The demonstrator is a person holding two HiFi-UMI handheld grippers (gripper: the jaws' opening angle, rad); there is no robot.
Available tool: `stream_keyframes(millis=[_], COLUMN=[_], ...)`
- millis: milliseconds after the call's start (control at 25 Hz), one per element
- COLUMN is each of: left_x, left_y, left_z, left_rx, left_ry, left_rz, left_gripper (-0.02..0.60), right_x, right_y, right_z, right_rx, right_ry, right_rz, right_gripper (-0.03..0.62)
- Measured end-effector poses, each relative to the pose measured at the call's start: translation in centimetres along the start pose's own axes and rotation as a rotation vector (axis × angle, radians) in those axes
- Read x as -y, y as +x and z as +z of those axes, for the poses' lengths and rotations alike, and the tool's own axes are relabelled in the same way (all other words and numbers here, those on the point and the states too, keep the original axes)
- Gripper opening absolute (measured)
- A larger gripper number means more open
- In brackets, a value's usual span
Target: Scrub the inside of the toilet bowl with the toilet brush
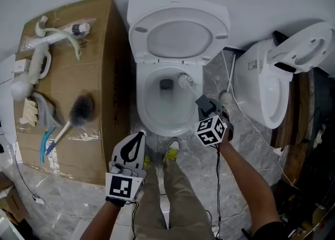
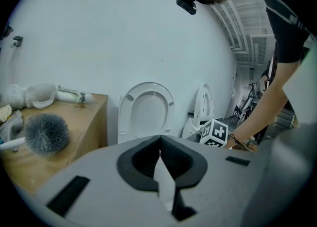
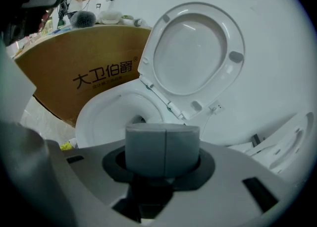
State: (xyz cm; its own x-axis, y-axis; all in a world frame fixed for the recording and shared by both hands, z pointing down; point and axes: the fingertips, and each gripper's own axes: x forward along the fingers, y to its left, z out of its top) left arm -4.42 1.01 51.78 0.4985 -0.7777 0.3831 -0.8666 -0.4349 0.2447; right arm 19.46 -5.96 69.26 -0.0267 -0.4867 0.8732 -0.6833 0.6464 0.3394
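Right gripper (image 3: 164, 149): jaws closed, the grey pads meet at a centre seam. From the head view it sits over the near-right rim of the toilet bowl (image 1: 157, 110), pointing far-left into it. The toilet brush (image 1: 184, 80) has its white head inside the bowl against the right wall, just off the gripper tip. The handle runs under the jaws, so it reads as clamped, but the pads hide the contact itself in the right gripper view.

Left gripper (image 2: 159, 139): jaws together at the tips, with only a thin sliver of light lower down and nothing between them. It is held near-left of the bowl, above the floor, apart from the toilet and level with the near end of the cardboard box (image 1: 99, 76).

Seat and lid (image 1: 178, 32) are both up, leaning on the far wall. The dark drain opening (image 1: 166, 84) shows at the bottom of the bowl, left of the brush head.

The box stands just left of the toilet. On top of it:
- a grey round-headed brush (image 1: 81, 110)
- white hose and plastic fittings (image 1: 39, 50) at the far end
- a blue strip (image 1: 46, 142) at the near-left edge

A second toilet (image 1: 261, 84) is to the right, tipped on its side with its seat open. A small white knob (image 1: 226, 97) on the floor lies between the two toilets. The person's shoes (image 1: 170, 152) are at the near foot of the bowl.
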Motion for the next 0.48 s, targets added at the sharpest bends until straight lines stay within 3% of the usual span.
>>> stream_keyframes(millis=[480], left_x=[0.1], left_y=[0.1], left_z=[0.2], left_rx=[0.016], left_ry=[0.026], left_rz=[-0.018], left_gripper=[0.012], right_x=[-1.1], right_y=[-2.5], right_z=[-3.2], right_rx=[-0.038], right_ry=[0.036], right_rz=[0.023], right_gripper=[0.149])
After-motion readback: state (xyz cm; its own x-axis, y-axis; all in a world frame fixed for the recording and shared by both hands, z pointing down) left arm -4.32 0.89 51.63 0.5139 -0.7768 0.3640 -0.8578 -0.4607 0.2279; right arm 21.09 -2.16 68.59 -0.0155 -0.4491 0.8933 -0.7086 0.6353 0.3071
